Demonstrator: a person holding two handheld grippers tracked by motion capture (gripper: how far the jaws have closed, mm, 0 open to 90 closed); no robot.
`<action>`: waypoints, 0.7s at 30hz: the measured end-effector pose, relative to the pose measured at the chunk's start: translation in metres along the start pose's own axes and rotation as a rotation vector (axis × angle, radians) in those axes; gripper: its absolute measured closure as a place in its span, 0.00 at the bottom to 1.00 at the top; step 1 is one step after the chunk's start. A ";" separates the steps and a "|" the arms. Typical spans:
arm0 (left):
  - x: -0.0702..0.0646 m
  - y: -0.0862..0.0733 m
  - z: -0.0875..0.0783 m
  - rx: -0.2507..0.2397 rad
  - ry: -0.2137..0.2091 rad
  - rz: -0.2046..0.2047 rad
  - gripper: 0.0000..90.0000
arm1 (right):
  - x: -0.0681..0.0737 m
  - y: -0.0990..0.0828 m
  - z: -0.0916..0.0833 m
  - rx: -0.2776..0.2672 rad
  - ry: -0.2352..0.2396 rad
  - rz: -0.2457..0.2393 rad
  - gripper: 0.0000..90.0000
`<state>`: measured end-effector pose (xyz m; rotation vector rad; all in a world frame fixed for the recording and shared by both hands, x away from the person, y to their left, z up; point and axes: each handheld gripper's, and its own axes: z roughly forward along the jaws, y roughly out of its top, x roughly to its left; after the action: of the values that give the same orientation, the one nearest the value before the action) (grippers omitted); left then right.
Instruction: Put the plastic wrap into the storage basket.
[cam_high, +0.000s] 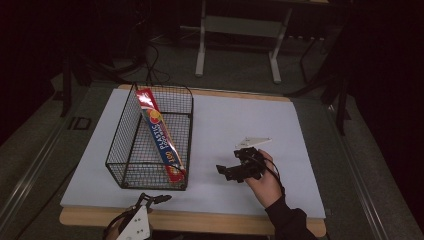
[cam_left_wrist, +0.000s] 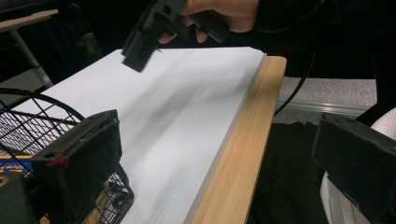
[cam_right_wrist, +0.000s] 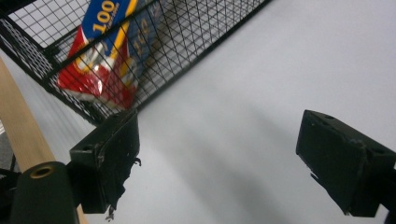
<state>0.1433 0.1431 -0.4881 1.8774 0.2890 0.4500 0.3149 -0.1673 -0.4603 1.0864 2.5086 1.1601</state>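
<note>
A black wire basket (cam_high: 150, 137) stands on the left half of the white table top (cam_high: 240, 120). A long red, blue and yellow box of plastic wrap (cam_high: 160, 132) leans diagonally inside it. A hand holds my right gripper (cam_high: 225, 172) low over the table, a little right of the basket, jaws pointing at it. In the right gripper view the right gripper (cam_right_wrist: 226, 161) is open with bare table between its jaws, and the box (cam_right_wrist: 102, 51) shows behind the basket mesh (cam_right_wrist: 187, 42). My left gripper (cam_high: 154, 198) sits at the table's near edge, and its own view shows the left gripper (cam_left_wrist: 219, 163) open and holding nothing.
A wooden rim (cam_high: 200, 220) runs along the table's near edge. The left gripper view looks across it to the other hand's gripper (cam_left_wrist: 144, 39) and a corner of the basket (cam_left_wrist: 28, 121). A metal table frame (cam_high: 200, 45) stands on the floor beyond.
</note>
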 end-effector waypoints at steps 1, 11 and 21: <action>0.000 0.000 0.000 0.000 0.000 -0.001 0.02 | -0.001 -0.003 0.000 -0.003 -0.004 0.004 0.15; 0.000 0.000 0.000 0.002 -0.003 0.002 0.02 | -0.005 -0.023 -0.004 -0.028 -0.047 -0.011 0.15; -0.001 0.000 0.000 0.000 -0.007 0.000 0.02 | -0.006 -0.030 0.005 -0.010 -0.051 -0.019 0.15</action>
<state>0.1427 0.1430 -0.4877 1.8784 0.2841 0.4433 0.3047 -0.1812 -0.4856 1.0731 2.4661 1.1246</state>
